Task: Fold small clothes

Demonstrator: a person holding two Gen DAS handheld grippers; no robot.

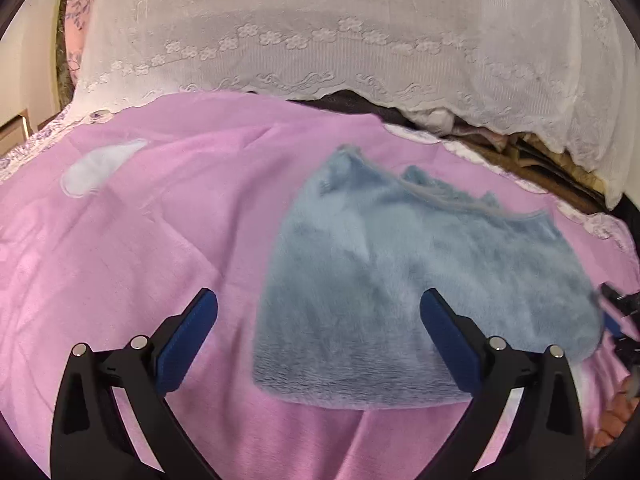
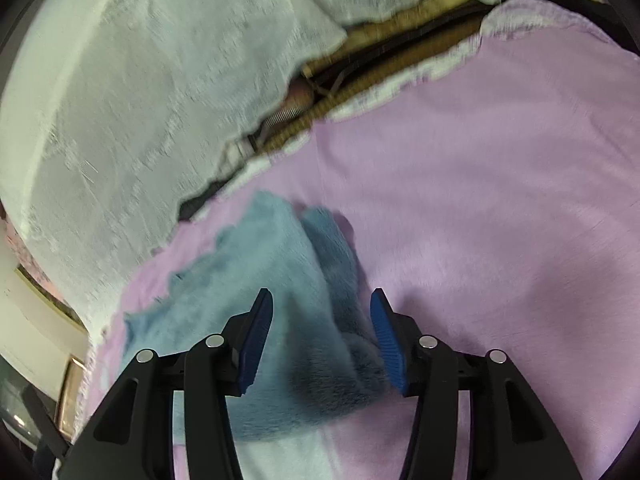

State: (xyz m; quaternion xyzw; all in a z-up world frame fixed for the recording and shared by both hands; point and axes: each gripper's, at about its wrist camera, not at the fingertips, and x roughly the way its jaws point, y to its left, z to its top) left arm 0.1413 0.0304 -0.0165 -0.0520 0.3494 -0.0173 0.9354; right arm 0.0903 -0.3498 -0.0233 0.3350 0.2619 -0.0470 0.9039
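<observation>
A small fuzzy light-blue garment (image 1: pixel 400 280) lies on the pink cloth (image 1: pixel 140 240). My left gripper (image 1: pixel 318 304) is open and empty just above the garment's near left edge, one blue pad over the pink cloth and one over the garment. My right gripper (image 2: pixel 321 304) is open with its blue pads on either side of a raised fold of the same garment (image 2: pixel 260 272); the pads do not press it. The right gripper's tip shows at the right edge of the left wrist view (image 1: pixel 620 312).
A white lace cover (image 1: pixel 320 32) drapes over a raised back behind the pink cloth. Brown woven and dark items (image 2: pixel 380 68) sit in the gap under the lace edge. A pale patch (image 1: pixel 100 168) marks the pink cloth at the left.
</observation>
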